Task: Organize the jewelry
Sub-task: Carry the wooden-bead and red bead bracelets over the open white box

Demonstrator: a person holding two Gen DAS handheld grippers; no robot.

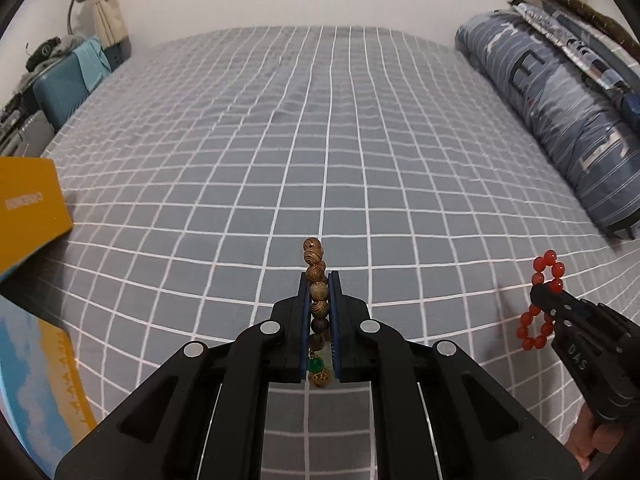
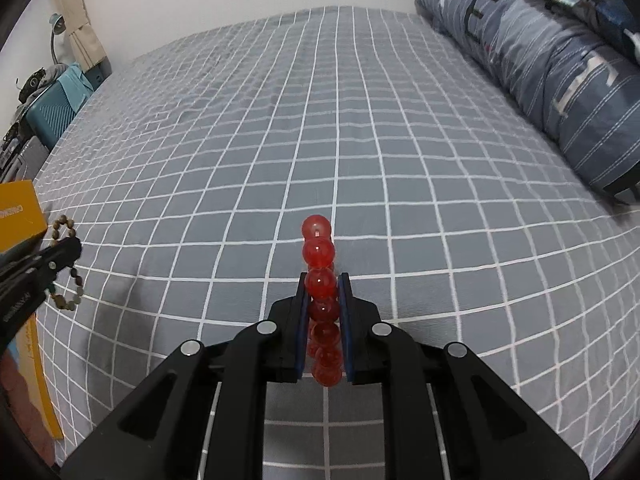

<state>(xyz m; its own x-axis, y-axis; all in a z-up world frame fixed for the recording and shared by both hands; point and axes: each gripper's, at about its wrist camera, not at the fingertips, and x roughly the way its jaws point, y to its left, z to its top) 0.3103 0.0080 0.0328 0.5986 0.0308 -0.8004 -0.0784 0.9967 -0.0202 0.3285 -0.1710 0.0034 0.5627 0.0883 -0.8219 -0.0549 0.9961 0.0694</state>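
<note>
My left gripper [image 1: 319,280] is shut on a brown wooden bead bracelet [image 1: 315,258] with one green bead, held edge-on above the bed. My right gripper [image 2: 323,282] is shut on a red bead bracelet [image 2: 318,248], also held above the bed. In the left wrist view the right gripper [image 1: 541,292] appears at the right edge with the red bracelet [image 1: 538,276] looped around its tip. In the right wrist view the left gripper [image 2: 68,248] appears at the left edge with the brown bracelet [image 2: 64,224] hanging from it.
A grey bedsheet [image 1: 320,140] with a white grid covers the bed. A yellow box [image 1: 28,208] lies at the left, also visible in the right wrist view [image 2: 18,212]. A rolled blue striped quilt [image 1: 560,100] lies along the right. Suitcases [image 1: 60,88] stand beside the bed at the far left.
</note>
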